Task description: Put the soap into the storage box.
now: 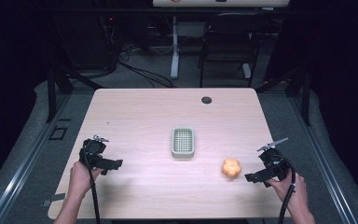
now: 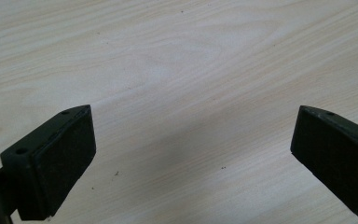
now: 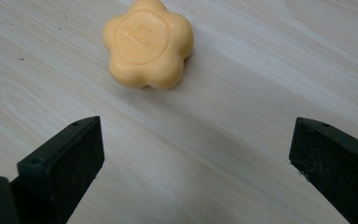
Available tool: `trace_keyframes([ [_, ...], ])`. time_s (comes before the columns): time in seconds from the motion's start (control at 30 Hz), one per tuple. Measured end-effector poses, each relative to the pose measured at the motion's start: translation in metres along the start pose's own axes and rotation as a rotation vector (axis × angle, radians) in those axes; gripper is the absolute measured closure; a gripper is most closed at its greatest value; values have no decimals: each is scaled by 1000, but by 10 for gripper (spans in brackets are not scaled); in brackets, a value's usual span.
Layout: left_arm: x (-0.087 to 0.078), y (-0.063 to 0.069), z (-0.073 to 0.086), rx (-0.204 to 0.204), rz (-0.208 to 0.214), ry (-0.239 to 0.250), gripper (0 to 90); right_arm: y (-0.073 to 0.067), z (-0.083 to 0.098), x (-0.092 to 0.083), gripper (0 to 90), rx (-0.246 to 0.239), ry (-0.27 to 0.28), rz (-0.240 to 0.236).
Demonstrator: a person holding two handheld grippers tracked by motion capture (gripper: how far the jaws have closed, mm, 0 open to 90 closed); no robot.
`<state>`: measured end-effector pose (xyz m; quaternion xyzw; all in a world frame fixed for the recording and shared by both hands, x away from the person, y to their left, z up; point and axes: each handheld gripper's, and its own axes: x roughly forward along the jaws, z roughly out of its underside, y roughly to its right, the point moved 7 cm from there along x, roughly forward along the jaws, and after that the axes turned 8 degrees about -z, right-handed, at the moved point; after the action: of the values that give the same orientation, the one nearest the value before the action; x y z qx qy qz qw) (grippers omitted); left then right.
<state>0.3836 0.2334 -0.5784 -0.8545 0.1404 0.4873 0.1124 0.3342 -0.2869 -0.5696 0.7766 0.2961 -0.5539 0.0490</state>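
Note:
An orange flower-shaped soap (image 1: 231, 168) (image 3: 148, 45) lies on the light wood table (image 1: 144, 116), right of centre near the front. A pale green soap dish with a slotted grid (image 1: 182, 142) sits at the table's middle. My right gripper (image 1: 251, 178) (image 3: 193, 158) is held just right of the soap, jaws wide open and empty, with the soap a little beyond them. My left gripper (image 1: 116, 164) (image 2: 191, 154) hovers over bare wood at the front left, open, nothing between its jaws.
A small dark round grommet (image 1: 206, 100) is set in the table near its far edge. A black chair (image 1: 228, 42) and a white desk leg (image 1: 174, 51) stand beyond the table. Metal rails (image 1: 23, 168) run along both sides on the floor.

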Motion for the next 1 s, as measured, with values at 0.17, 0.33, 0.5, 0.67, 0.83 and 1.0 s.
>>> trace_keyframes([
  [0.17,0,2,0,11,15,2,0,-3,0,2,25,6,-19,1],
  [0.33,1,0,2,-7,31,3,0,-5,-5,3,25,-8,-27,-5],
  [0.5,2,3,1,-2,38,0,0,-6,-8,2,24,-9,-17,-12],
  [0.67,3,3,2,2,41,-9,0,-8,-14,2,17,-26,-21,-21],
  [0.83,3,3,3,-1,51,-14,0,-13,-24,6,3,-31,-12,-25],
  [1.0,4,4,3,5,51,-16,0,-12,-33,13,0,-44,-47,-18],
])
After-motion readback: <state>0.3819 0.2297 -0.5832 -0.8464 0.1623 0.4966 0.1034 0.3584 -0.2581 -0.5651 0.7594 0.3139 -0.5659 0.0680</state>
